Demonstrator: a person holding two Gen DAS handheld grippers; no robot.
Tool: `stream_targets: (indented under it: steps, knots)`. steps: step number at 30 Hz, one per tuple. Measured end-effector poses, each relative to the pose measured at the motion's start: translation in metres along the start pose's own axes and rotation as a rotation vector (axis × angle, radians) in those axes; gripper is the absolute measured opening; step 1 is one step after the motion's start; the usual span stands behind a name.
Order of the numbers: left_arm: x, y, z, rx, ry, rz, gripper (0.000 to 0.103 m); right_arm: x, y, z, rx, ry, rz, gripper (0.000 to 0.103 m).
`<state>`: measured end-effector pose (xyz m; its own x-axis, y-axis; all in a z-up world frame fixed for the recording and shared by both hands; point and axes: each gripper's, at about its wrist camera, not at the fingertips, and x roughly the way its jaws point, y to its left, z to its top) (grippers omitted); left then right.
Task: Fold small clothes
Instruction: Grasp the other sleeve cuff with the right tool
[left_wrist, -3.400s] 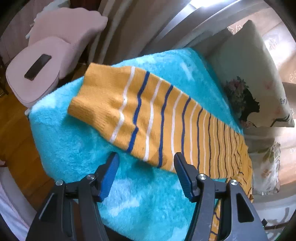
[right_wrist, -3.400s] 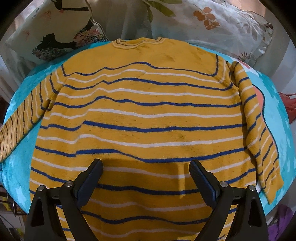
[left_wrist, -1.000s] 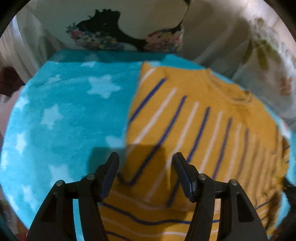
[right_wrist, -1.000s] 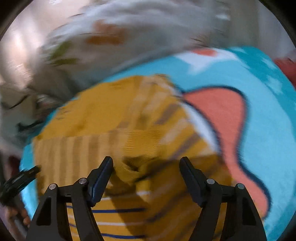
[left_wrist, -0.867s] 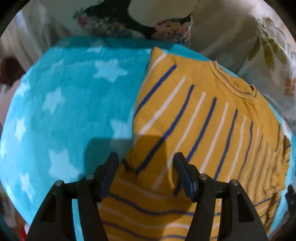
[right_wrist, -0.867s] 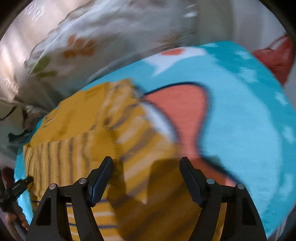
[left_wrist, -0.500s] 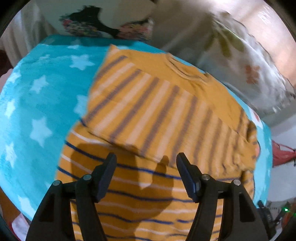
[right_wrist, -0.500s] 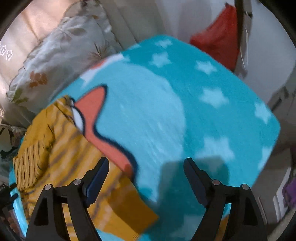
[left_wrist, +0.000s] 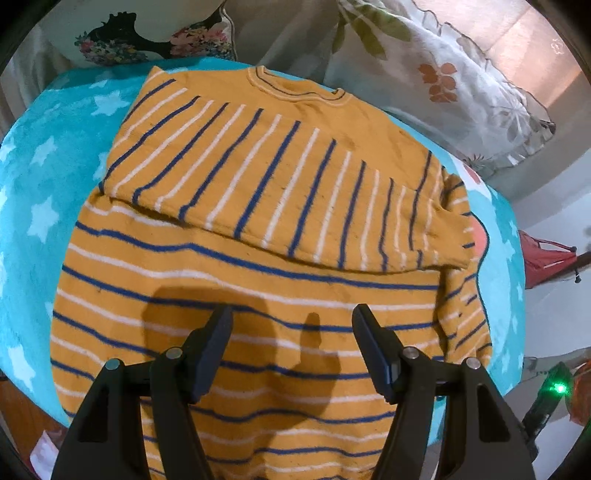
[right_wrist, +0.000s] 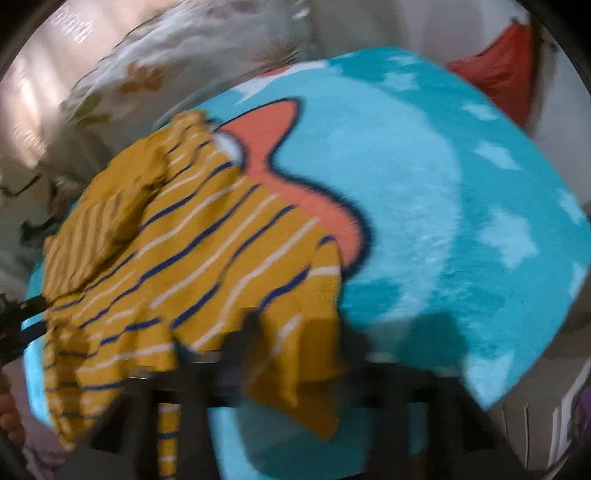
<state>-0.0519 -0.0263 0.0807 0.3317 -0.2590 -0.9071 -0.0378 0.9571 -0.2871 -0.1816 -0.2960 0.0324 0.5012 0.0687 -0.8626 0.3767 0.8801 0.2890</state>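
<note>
Left gripper (left_wrist: 291, 343) hovers over the striped sweater (left_wrist: 258, 229), jaws apart, empty. Right gripper (right_wrist: 295, 354), blurred, is closing on the sweater's hem corner (right_wrist: 295, 369); blanket (right_wrist: 424, 192) beneath.

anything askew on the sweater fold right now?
Yes. The striped sweater has its left sleeve folded flat across the chest, but its right sleeve sits bunched and rumpled along the edge, not squared. The right gripper is closing its jaws on the hem corner, lifting it off the blue blanket.
</note>
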Motion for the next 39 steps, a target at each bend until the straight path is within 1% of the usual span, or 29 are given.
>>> stream_targets:
  steps: [1,3,5,6,8,9,10,13,16,18,20,21,23,25,26,27,29,31,32,33,34,36,37,39]
  knots:
    - [-0.001,0.000,-0.002,-0.006,-0.002,-0.003,0.066,-0.001,-0.005,0.004,0.008,0.008,0.036,0.015]
    - [-0.006,0.001,-0.004,-0.025,-0.009,-0.008,0.066,-0.010,-0.023,0.015,0.058,-0.008,0.086,0.013]
    - [-0.007,0.001,-0.004,-0.041,-0.020,-0.018,0.066,-0.025,-0.046,0.029,0.105,-0.051,0.088,0.010]
    - [-0.011,0.001,-0.005,-0.052,-0.034,-0.026,0.066,-0.032,-0.054,0.034,0.119,-0.071,0.080,0.010]
    - [-0.016,0.001,-0.005,-0.061,-0.053,-0.032,0.067,-0.053,-0.087,0.055,0.178,-0.143,0.040,0.010]
    - [-0.018,0.002,-0.005,-0.065,-0.064,-0.035,0.070,-0.061,-0.102,0.066,0.204,-0.173,0.014,0.010]
    - [-0.020,0.004,-0.006,-0.072,-0.080,-0.036,0.070,-0.068,-0.115,0.074,0.223,-0.198,-0.012,0.010]
    - [-0.021,0.008,-0.007,-0.086,-0.093,-0.031,0.070,-0.083,-0.149,0.103,0.254,-0.257,-0.109,0.010]
    - [-0.022,0.016,-0.007,-0.109,-0.095,-0.030,0.070,-0.087,-0.167,0.125,0.283,-0.267,-0.136,0.010]
    - [-0.025,0.023,-0.007,-0.114,-0.100,-0.014,0.070,-0.087,-0.163,0.137,0.280,-0.269,-0.142,0.010]
    - [-0.028,0.029,-0.007,-0.116,-0.108,-0.002,0.070,-0.087,-0.149,0.145,0.263,-0.266,-0.107,0.010]
    - [-0.030,0.033,-0.007,-0.119,-0.112,0.005,0.070,-0.084,-0.129,0.150,0.236,-0.255,-0.062,0.010]
    - [-0.033,0.042,-0.007,-0.124,-0.118,0.013,0.070,-0.080,-0.100,0.154,0.186,-0.235,-0.002,0.010]
    - [-0.036,0.052,-0.006,-0.135,-0.120,0.016,0.070,-0.069,-0.051,0.158,0.108,-0.200,0.089,0.010]
    - [-0.037,0.057,-0.005,-0.140,-0.120,0.016,0.070,-0.067,-0.036,0.156,0.087,-0.189,0.119,0.010]
    - [-0.038,0.063,-0.004,-0.146,-0.119,0.016,0.070,-0.061,-0.014,0.157,0.059,-0.169,0.166,0.010]
    - [-0.041,0.076,-0.003,-0.160,-0.121,0.015,0.070,-0.044,0.039,0.156,0.007,-0.107,0.277,0.010]
    - [-0.045,0.090,0.000,-0.171,-0.128,0.021,0.070,-0.026,0.085,0.153,-0.027,-0.049,0.358,0.010]
    - [-0.048,0.099,0.001,-0.176,-0.132,0.028,0.070,-0.019,0.100,0.150,-0.038,-0.030,0.380,0.010]
    - [-0.049,0.105,0.001,-0.181,-0.135,0.031,0.070,-0.007,0.129,0.148,-0.061,0.004,0.418,0.010]
    - [-0.052,0.115,0.002,-0.191,-0.139,0.038,0.070,0.000,0.148,0.146,-0.080,0.022,0.435,0.010]
    - [-0.055,0.131,0.003,-0.206,-0.143,0.051,0.070,0.015,0.191,0.140,-0.137,0.054,0.461,0.010]
    - [-0.056,0.142,0.003,-0.215,-0.142,0.059,0.070,0.029,0.221,0.136,-0.172,0.079,0.470,0.010]
    - [-0.058,0.160,0.003,-0.230,-0.136,0.071,0.070,0.047,0.253,0.131,-0.198,0.115,0.489,0.010]
